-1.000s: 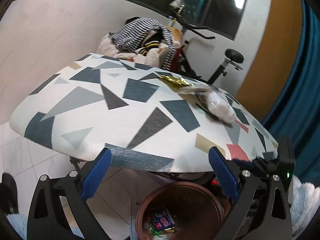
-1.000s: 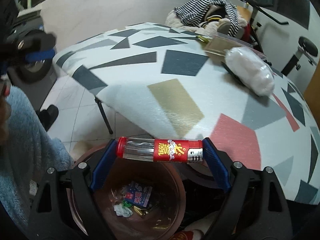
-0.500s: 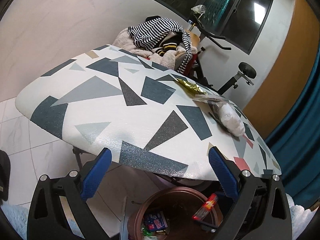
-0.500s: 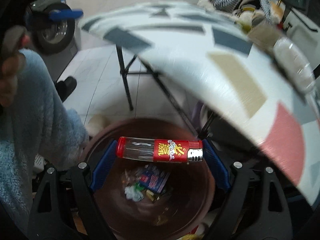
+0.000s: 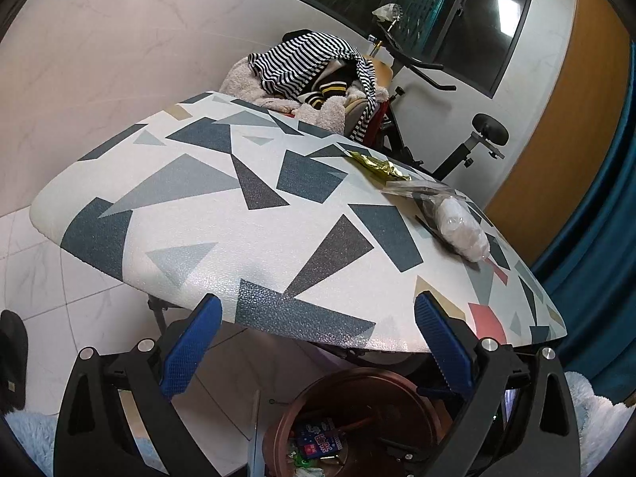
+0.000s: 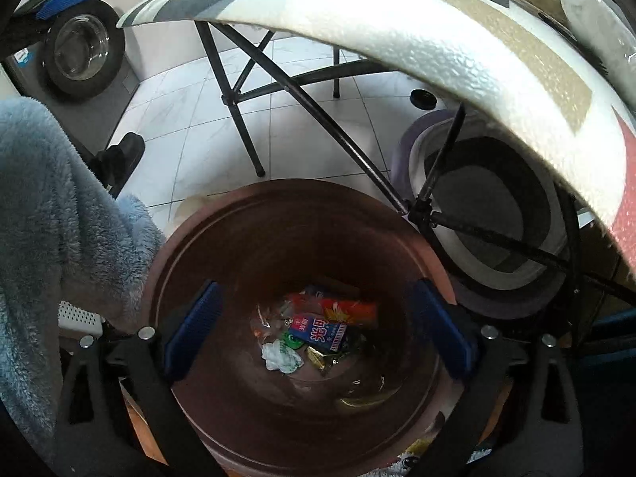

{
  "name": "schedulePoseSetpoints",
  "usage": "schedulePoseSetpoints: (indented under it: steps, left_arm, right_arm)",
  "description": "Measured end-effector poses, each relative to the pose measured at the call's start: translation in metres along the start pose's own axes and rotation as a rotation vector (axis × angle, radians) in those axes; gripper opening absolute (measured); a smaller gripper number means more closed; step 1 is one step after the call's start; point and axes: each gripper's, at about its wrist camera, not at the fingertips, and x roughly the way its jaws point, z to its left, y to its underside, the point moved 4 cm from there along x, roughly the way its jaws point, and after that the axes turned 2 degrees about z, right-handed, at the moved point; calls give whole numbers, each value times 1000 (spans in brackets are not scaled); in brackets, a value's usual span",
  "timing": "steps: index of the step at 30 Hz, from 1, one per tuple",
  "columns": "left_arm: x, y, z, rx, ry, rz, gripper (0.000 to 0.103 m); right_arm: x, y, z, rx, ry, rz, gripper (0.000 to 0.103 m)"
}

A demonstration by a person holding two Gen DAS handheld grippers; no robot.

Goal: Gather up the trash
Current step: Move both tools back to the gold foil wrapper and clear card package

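Observation:
My right gripper point(image 6: 314, 294) points down into the brown trash bin point(image 6: 190, 238); its jaws are opening and nothing sits between the blue pads. The red-labelled clear bottle point(image 6: 338, 308) lies blurred at the bin's bottom, among a blue packet point(image 6: 322, 332) and crumpled white paper point(image 6: 278, 353). My left gripper point(image 5: 318, 306) stands open and empty at the near edge of the patterned table point(image 5: 238, 238), above the bin point(image 5: 357, 381). On the table's right side lie a gold wrapper point(image 5: 377, 167) and a clear plastic bag of white stuff point(image 5: 461, 230).
Black folding table legs point(image 6: 246, 119) and a purple-rimmed basin point(image 6: 497, 274) stand just behind the bin. A blue fleece sleeve point(image 6: 47, 198) fills the left. A clothes pile point(image 5: 310, 75) and an exercise bike point(image 5: 469, 147) are beyond the table; a washing machine point(image 6: 79, 51) is far left.
The right gripper tipped down over the bin and let go of the bottle, which dropped inside. The left gripper stayed put, rolling slightly.

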Motion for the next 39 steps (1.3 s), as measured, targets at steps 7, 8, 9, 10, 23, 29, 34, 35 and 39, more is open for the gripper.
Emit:
schedulePoseSetpoints:
  steps: [7, 8, 9, 10, 23, 29, 34, 35, 39]
  left_arm:
    - [-4, 0, -7, 39, 4, -10, 95]
    - [-5, 0, -8, 45, 5, -12, 95]
    - [-5, 0, -10, 49, 7, -13, 95]
    - [-5, 0, -10, 52, 12, -14, 95]
    - [4, 2, -21, 55, 47, 11, 95]
    - [12, -4, -21, 46, 43, 51, 95]
    - [17, -29, -18, -3, 86, 80, 95]
    - [19, -36, -18, -14, 97, 83, 95]
    - [31, -66, -23, -6, 129, 76, 95]
  right_arm:
    - [-33, -3, 5, -32, 28, -102, 97]
    - [-38, -4, 5, -33, 32, -119, 97]
    - [-43, -4, 5, -35, 36, -138, 97]
    - [-50, -4, 5, -34, 40, -158, 97]
    - [-111, -19, -33, 115, 137, -383, 97]
    - [-125, -32, -56, 168, 172, -394, 97]
    - [-143, -52, -94, 224, 135, -398, 97]
    - [-147, -59, -105, 244, 126, -400, 97]
    - [-160, -87, -155, 344, 75, -412, 97]
